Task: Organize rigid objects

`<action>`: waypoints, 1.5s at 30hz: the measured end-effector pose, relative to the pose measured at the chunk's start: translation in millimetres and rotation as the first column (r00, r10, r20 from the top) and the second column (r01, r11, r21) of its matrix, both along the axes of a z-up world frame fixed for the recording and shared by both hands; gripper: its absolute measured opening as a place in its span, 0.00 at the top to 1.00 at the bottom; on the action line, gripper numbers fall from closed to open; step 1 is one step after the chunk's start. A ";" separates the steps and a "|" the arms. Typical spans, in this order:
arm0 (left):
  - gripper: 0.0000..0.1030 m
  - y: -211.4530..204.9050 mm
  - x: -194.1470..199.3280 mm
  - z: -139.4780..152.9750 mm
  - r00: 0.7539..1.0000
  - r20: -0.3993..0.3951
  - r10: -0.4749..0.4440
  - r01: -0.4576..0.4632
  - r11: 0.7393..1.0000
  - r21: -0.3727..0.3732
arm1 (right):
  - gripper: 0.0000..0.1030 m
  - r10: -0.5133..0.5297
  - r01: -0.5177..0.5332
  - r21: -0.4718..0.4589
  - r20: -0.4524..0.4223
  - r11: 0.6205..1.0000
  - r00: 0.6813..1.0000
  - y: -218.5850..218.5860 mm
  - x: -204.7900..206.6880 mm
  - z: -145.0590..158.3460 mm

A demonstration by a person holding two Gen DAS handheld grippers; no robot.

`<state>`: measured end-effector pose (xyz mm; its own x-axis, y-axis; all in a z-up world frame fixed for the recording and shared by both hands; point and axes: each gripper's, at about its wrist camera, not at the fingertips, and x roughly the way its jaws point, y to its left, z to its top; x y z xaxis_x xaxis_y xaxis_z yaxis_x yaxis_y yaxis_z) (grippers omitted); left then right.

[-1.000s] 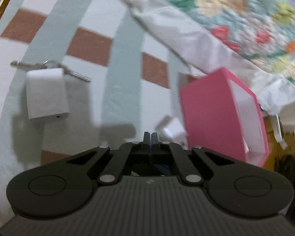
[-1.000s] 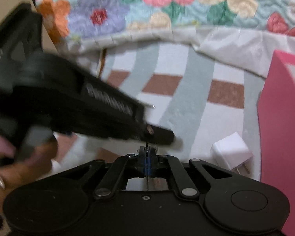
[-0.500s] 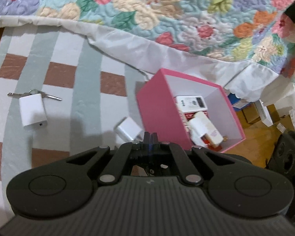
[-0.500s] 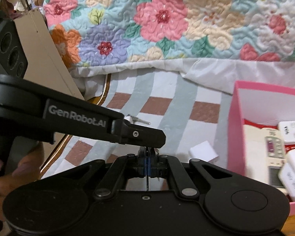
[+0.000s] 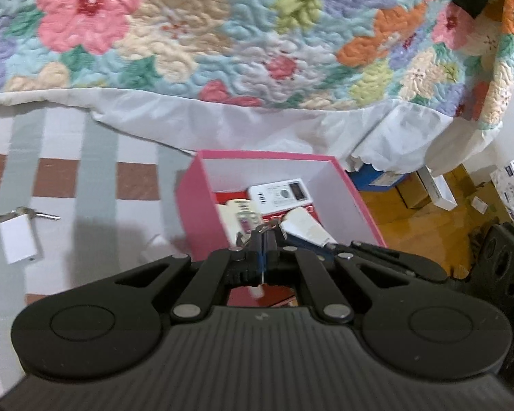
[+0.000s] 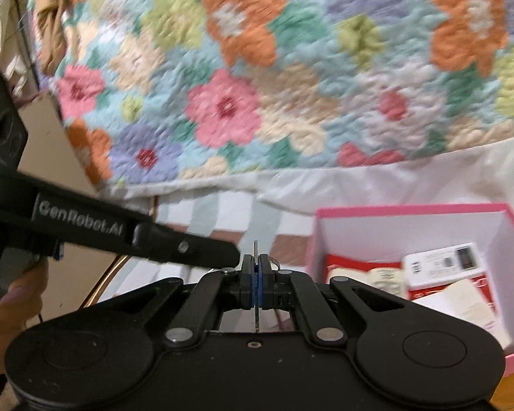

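The jaws of the right gripper (image 6: 257,267) are closed on a thin metal key (image 6: 256,250), whose flat blade stands up between the pads. The jaws of the left gripper (image 5: 262,239) are pressed together; whether anything is pinched cannot be told. Just beyond both, a pink box (image 5: 192,202) is seen on the striped sheet (image 5: 96,178), holding a white device (image 5: 281,193) and cards. Left of the box, a white charger (image 5: 17,239) lies touching some keys (image 5: 24,212). A floral quilt (image 5: 222,34) is draped behind.
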<state>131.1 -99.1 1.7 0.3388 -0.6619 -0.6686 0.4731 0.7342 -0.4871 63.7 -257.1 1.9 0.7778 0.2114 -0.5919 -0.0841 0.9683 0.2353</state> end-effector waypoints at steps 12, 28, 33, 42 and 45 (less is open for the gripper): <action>0.98 -78.7 27.3 -39.5 0.999 -0.052 -0.015 0.018 0.998 0.061 | 0.96 -0.127 0.124 -0.042 -0.072 0.991 0.989 -68.6 31.7 -29.9; 0.55 -37.0 45.0 -32.4 0.998 0.058 0.030 -0.040 0.982 0.185 | 0.63 -0.071 0.088 0.125 -0.132 0.988 0.989 -96.8 2.5 -39.7; 0.48 -10.2 55.1 -53.4 0.998 0.050 0.047 -0.057 0.971 0.232 | 0.63 0.148 -0.132 0.144 -0.101 0.981 0.984 -48.1 -19.0 -25.5; 0.48 13.3 61.8 -120.8 0.997 -0.028 0.072 -0.064 0.971 0.231 | 0.62 0.313 -0.306 0.070 -0.142 0.950 0.939 45.0 -18.9 -48.1; 0.49 14.7 68.8 -140.4 0.995 -0.043 0.091 -0.079 0.971 0.223 | 0.63 0.242 -0.245 0.003 -0.168 0.970 0.956 64.1 -6.4 -74.1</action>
